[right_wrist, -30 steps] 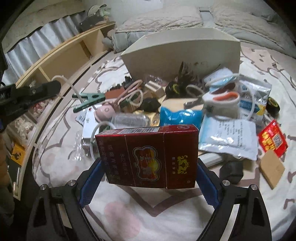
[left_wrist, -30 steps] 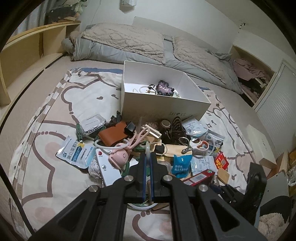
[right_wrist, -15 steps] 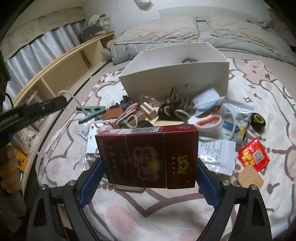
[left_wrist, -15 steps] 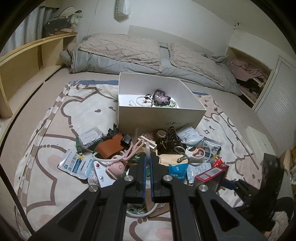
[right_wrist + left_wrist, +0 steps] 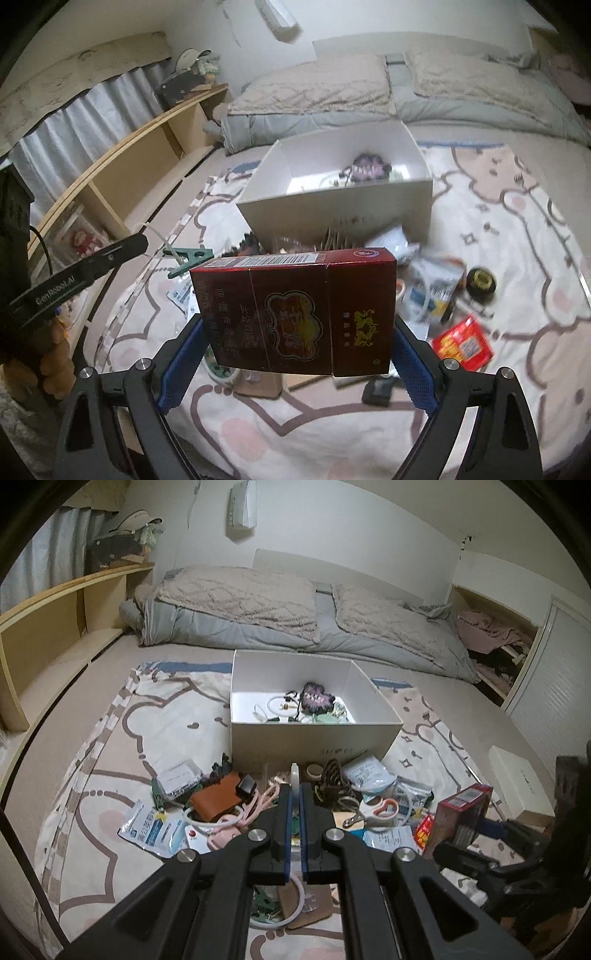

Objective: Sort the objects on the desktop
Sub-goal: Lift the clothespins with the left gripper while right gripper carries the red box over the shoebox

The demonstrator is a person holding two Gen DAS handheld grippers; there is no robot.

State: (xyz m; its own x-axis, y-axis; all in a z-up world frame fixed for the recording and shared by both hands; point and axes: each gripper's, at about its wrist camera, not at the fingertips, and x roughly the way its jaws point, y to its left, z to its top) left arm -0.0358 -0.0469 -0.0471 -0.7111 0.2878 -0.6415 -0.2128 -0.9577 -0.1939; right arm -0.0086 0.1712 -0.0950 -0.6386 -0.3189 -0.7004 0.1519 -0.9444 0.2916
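My right gripper is shut on a dark red cigarette pack and holds it in the air above the patterned mat, short of the white box. The left wrist view shows the same pack at the right. My left gripper is shut on a thin white cable, whose loop hangs below the fingers. In the right wrist view it reaches in from the left. The open white box stands beyond the pile with a purple heart-shaped item and small bits inside.
A pile lies in front of the box: orange-handled scissors, a brown pouch, a blue-white packet, a green clip, a red snack packet, a black round tin. A wooden shelf runs along the left, bedding behind.
Both grippers have risen. The right one lifted the red pack higher, so the inside of the white box now shows. The left one still grips the white cable.
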